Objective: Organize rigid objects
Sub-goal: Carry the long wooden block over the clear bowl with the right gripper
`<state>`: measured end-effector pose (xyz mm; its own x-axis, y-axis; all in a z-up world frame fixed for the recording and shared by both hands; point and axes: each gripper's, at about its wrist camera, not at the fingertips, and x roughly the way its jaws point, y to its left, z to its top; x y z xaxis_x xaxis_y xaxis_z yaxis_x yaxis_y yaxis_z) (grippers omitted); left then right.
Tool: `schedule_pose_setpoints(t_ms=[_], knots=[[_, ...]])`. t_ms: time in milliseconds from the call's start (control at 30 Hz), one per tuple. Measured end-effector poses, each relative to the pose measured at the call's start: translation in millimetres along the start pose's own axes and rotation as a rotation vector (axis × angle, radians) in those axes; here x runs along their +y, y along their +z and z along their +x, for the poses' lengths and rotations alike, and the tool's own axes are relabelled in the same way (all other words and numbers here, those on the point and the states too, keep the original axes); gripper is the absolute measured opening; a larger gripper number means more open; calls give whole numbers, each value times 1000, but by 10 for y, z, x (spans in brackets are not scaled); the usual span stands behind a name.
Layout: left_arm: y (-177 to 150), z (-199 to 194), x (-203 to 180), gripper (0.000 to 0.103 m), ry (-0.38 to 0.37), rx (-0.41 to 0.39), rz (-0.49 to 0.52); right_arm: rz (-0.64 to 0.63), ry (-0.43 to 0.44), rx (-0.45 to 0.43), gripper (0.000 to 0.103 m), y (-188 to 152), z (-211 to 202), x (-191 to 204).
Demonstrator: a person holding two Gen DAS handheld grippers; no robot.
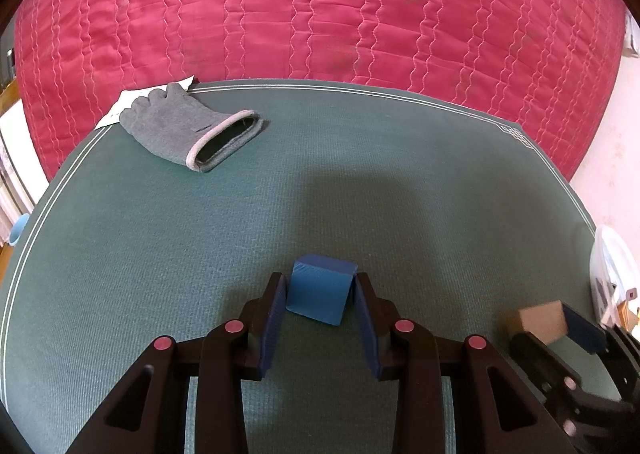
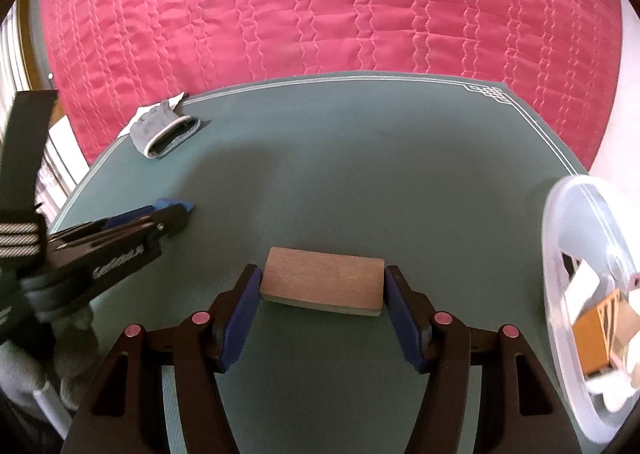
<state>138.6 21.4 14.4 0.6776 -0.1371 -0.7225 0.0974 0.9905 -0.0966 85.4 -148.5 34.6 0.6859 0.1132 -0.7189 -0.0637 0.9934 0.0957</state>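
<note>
Left hand-held gripper (image 1: 320, 296) clamped narrow on blue block (image 1: 320, 294), block resting on green tabletop (image 1: 160, 254); likely pinned ready for lift. Right hand-held gripper (image 2: 322, 286) pinches wooden block (image 2: 324, 282) across long ends, pads touching; probably bound for clear bin (image 2: 560, 254) just right. Grey glove (image 1: 188, 129) lies at far edge, soft, so left alone.

Clear tub (image 2: 560, 254) cut by right edge in right wrist view; contents smeared, only a brown box (image 2: 596, 338) readable. In left wrist view right gripper (image 1: 560, 334) blurred, wooden block (image 1: 540, 320) partly hidden behind its finger. White paper (image 1: 120, 109) mostly under grey glove (image 1: 184, 129). Light blue thing (image 1: 18, 230) at left edge, cut off, unidentifiable.
</note>
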Motion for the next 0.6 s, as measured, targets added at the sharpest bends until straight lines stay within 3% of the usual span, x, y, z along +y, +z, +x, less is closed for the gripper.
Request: schedule_pose_setpoints(t_ms=[600], knots=[[-29, -41, -24, 37, 23, -13, 18, 78, -28, -113, 63, -177, -664, -333]])
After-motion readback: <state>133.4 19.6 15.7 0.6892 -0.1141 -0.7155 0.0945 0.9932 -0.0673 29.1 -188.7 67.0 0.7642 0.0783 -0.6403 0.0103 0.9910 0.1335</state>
